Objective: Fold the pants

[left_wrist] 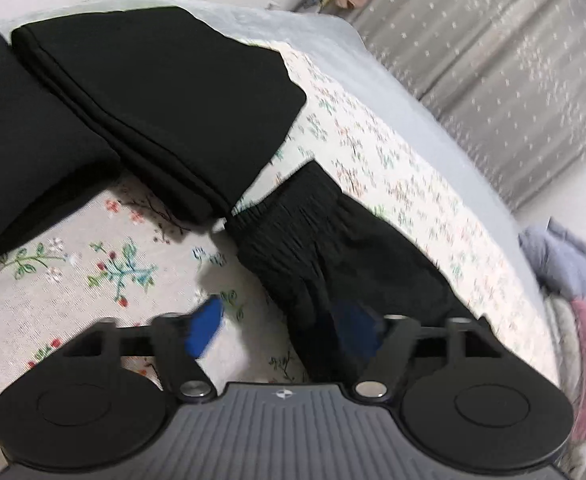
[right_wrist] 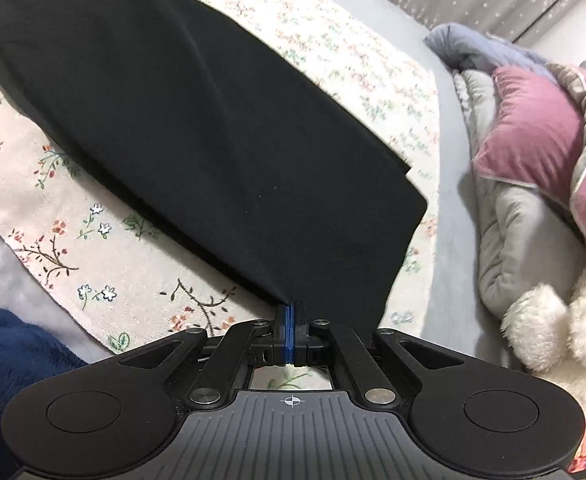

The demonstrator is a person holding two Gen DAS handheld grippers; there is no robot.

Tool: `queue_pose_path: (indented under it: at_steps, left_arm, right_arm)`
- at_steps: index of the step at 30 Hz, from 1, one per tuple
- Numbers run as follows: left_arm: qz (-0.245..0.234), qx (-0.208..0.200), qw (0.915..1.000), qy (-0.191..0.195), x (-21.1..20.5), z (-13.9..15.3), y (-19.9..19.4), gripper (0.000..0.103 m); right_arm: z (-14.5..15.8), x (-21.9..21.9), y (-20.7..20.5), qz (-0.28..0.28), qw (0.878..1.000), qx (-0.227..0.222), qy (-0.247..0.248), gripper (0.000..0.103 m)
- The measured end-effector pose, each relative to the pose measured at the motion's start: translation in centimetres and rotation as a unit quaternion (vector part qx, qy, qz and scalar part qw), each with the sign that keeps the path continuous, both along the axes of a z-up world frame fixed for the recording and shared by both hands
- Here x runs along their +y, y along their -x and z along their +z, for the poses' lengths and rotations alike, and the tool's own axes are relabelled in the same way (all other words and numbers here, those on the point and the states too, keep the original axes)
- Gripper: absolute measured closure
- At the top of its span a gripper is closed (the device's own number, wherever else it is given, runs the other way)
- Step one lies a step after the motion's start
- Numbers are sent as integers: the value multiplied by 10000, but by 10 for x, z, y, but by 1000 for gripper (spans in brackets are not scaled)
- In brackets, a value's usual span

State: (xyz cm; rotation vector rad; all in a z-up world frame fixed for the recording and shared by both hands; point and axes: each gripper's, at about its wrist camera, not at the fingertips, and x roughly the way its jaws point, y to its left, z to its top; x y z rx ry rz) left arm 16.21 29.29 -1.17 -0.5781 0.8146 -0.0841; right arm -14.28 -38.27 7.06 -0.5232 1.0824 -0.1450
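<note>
On the floral bedspread point(right_wrist: 93, 248), the soft, limp black pants point(right_wrist: 213, 128) hung clamped in the right tongs point(right_wrist: 290, 332) at one edge, while the left tongs point(left_wrist: 281, 332) gaped apart beside the gathered elastic waistband point(left_wrist: 293, 216), the firmest place to grip.

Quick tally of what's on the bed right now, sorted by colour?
Black: 1, the pants, an edge pinched in the right tool
Floral: 1, the sheet
Pink: 1, the pillow
White: 1, the plush toy
Grey: 1, the quilt
Total: 5
</note>
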Motion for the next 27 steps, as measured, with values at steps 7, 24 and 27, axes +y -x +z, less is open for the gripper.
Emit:
queue_pose_path:
  at_steps: [7,24,27]
  left_arm:
    - [22,111,9999,98,-19,-6,-23,10]
    - [702,-728,9912,-852,7,23,63,91]
    - [513,-653,9913,-1020,8,8,67,85]
  right_arm:
    - [9,0,-5,18,9990,349,-279,100]
    - [-50,224,-89,1960,9687,-283,-1495,98]
    - [-44,213,-87,1900,9662,-44,-1739,99]
